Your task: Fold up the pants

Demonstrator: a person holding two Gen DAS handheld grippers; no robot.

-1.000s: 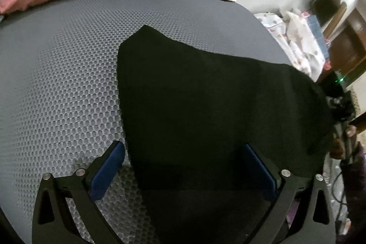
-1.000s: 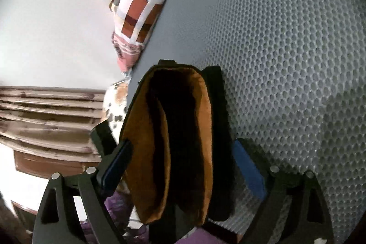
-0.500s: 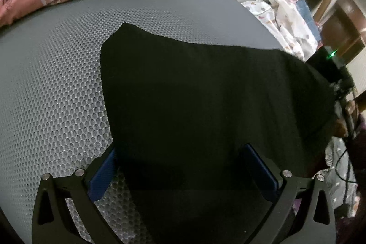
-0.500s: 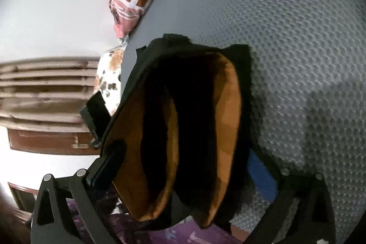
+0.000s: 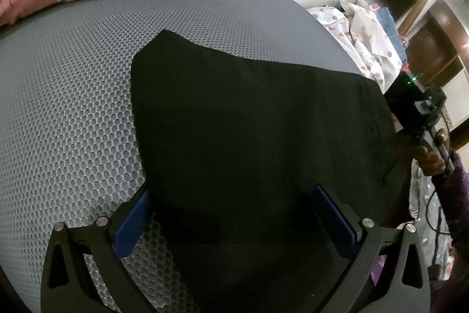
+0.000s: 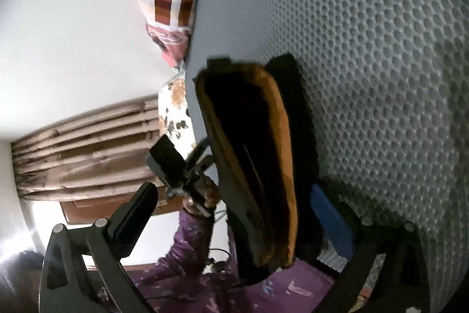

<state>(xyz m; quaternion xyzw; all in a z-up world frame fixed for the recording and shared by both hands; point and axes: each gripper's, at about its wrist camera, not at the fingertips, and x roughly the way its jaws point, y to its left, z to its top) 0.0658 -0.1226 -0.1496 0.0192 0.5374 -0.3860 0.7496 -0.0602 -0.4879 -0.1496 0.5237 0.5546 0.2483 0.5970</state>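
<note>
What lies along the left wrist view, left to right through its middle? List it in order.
Grey mesh mattress → black pants → the right gripper's body with its green light → the hand holding it.

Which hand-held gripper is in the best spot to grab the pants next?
Probably the right hand-held gripper. Its jaws have just been opening and the pants' edge stands between them, unpinched. The left hand-held gripper sits open over flat cloth, with no edge to pinch.
</note>
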